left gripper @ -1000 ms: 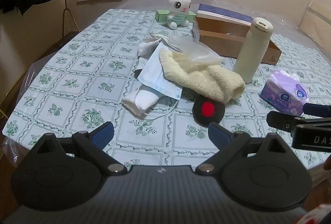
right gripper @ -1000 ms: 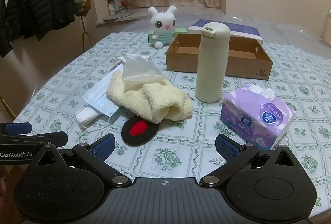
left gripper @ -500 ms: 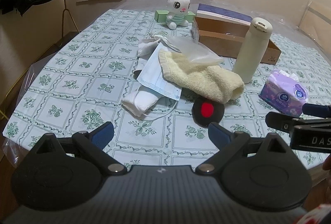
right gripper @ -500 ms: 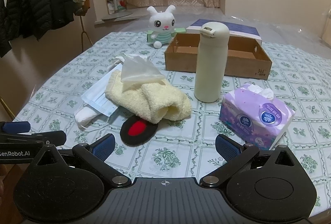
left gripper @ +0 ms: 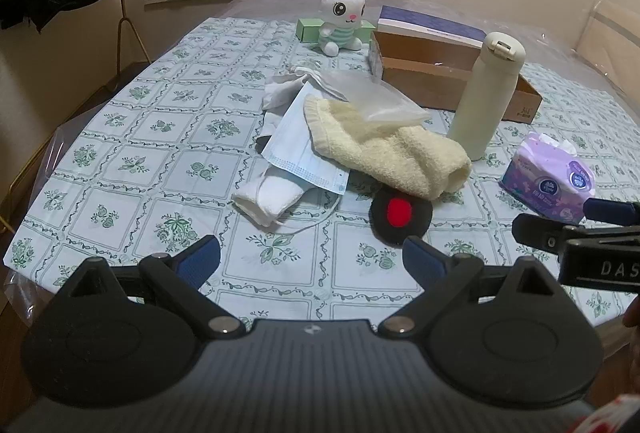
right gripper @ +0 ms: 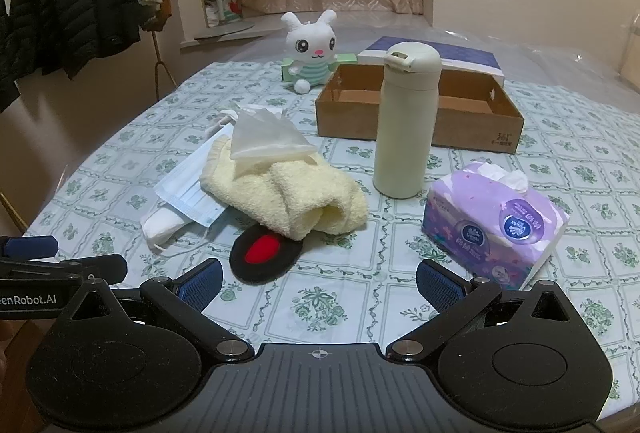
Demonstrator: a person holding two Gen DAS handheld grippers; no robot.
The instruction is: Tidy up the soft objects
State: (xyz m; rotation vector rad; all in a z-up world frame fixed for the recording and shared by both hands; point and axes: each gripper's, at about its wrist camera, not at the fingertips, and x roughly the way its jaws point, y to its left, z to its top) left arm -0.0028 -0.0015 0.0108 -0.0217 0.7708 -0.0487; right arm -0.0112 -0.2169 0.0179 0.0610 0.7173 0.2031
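Terry-cloth cream towel (right gripper: 296, 193) lies just ahead of the right gripper (right gripper: 318, 279), limp and light; likely best pinched at its rolled near end. Blue face mask (left gripper: 308, 157) and white sock (left gripper: 266, 199) sit ahead of the left gripper (left gripper: 311, 257), flimsy. Both grippers spread wide, empty. Cardboard box (right gripper: 416, 105) beyond looks empty.

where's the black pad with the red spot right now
The black pad lies flat on the table near its front edge, half tucked under the yellow towel, just ahead of the right gripper.
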